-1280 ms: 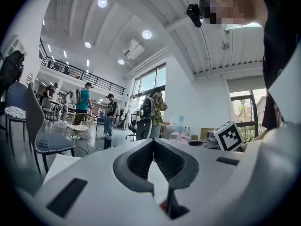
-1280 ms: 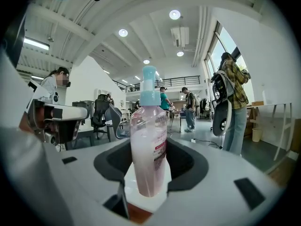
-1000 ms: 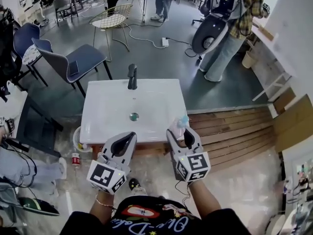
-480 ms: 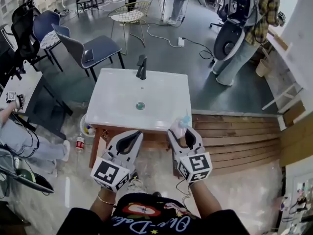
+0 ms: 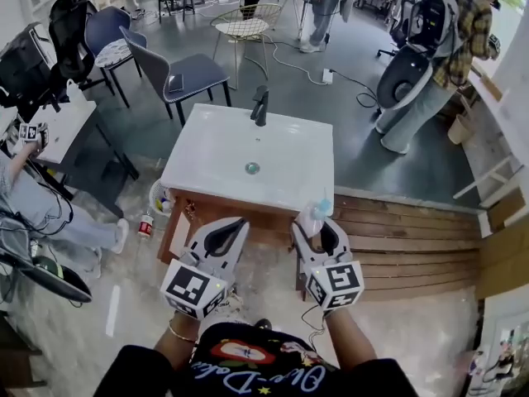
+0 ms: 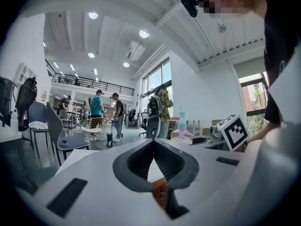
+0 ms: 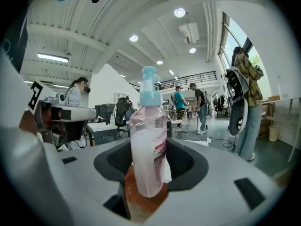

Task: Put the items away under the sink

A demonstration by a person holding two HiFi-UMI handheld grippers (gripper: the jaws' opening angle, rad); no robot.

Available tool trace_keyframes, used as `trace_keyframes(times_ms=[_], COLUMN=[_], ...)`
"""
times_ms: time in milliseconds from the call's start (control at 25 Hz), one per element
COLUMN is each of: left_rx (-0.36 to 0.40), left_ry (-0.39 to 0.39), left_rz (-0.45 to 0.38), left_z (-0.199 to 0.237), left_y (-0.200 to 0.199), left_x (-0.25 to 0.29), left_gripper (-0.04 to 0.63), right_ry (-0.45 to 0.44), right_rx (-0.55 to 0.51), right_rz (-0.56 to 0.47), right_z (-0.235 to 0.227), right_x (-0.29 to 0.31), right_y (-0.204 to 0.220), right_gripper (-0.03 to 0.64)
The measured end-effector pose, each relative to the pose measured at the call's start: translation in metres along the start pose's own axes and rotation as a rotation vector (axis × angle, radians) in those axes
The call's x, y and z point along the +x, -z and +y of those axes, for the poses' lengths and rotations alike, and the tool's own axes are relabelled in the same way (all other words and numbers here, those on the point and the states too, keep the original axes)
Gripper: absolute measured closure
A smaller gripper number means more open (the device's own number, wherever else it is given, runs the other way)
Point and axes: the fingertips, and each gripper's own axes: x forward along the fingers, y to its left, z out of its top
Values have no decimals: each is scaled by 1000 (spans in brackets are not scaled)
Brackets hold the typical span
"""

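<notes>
Head view: a white sink [image 5: 223,164] with a black faucet [image 5: 261,106] at its far edge stands on a brown cabinet [image 5: 240,219]. The cabinet front shows only as a narrow strip under the sink's near rim. Just left of the cabinet a round white container [image 5: 161,198] sits on the floor, with a red can [image 5: 146,225] beside it. Wooden steps [image 5: 397,234] run off to the right of the sink. Beyond the sink stand a blue-grey chair [image 5: 178,74] and a wire chair [image 5: 246,23]. A person in a plaid shirt [image 5: 450,40] stands at the far right. The left gripper [image 5: 235,223] and the right gripper [image 5: 320,224] hang side by side above the floor, in front of the cabinet. The right one carries the bottle [image 5: 312,213], whose top overlaps the sink's near right corner.

Left gripper view: the fingers [image 6: 138,159] are closed tip to tip, with nothing between them. The bottle shows off to the right, next to the right gripper's marker cube [image 6: 233,132].

Right gripper view: the fingers [image 7: 188,161] grip the bottle at its lower body, and it stands upright. It is clear plastic holding pale pink liquid. It has a light blue pump head [image 7: 149,86] and a label [image 7: 160,149] with red print on its right side.
</notes>
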Motion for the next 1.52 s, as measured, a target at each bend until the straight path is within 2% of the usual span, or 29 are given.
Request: trace_keyframes(times_ms=[280, 880, 1280, 1520], left_rx=[11, -14, -17, -26], left_ry=[-72, -132, -107, -83], left_rz=[18, 31, 46, 54], left_z=[-11, -25, -2, 22], left_y=[3, 12, 12, 12], left_x=[-24, -55, -54, -51], left_gripper=[586, 586, 586, 586], right_ry=[-46, -94, -132, -216], right_rx=[-2, -3, -6, 26], right_rz=[-16, 9, -4, -50], right_z=[19, 41, 64, 86], right_x=[-19, -38, -17, 3], right_y=[1, 15, 4, -8], right_gripper=[400, 400, 400, 400])
